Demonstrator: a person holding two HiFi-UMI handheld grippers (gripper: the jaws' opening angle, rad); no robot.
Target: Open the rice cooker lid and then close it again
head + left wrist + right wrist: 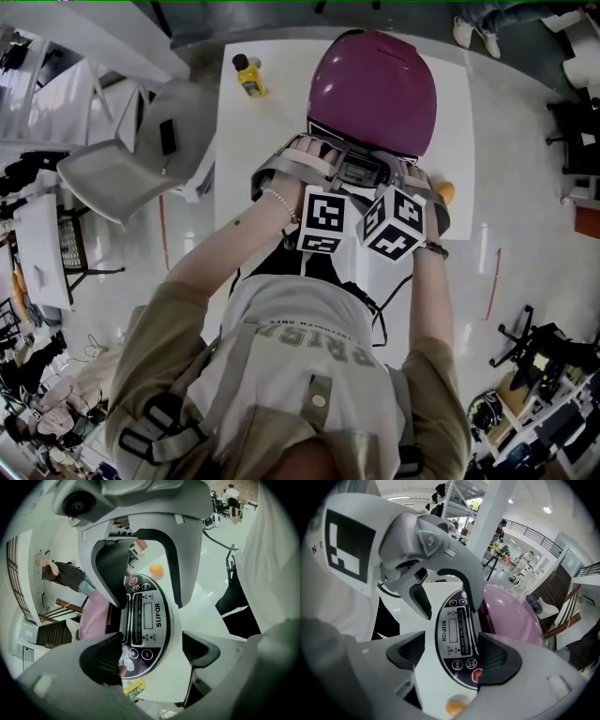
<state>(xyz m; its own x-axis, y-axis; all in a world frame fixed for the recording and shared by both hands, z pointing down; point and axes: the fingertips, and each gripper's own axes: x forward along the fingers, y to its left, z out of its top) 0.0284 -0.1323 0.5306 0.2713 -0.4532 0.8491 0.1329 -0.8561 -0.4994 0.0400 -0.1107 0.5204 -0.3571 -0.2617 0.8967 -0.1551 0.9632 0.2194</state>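
rice cooker [413, 148] | lid [371, 80] shut, panel [360, 173] end toward person [309, 375] | left fingers [112, 569] released | right fingers [499, 660] released

The left claw [152, 646] stands with jaws apart astride the rice cooker's control panel [146, 620]. The right claw [150, 603] straddles its far end, beside the pink lid [96, 616].

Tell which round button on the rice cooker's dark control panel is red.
The red button at the end of the panel nearest the small orange ball; the other round buttons show no red.
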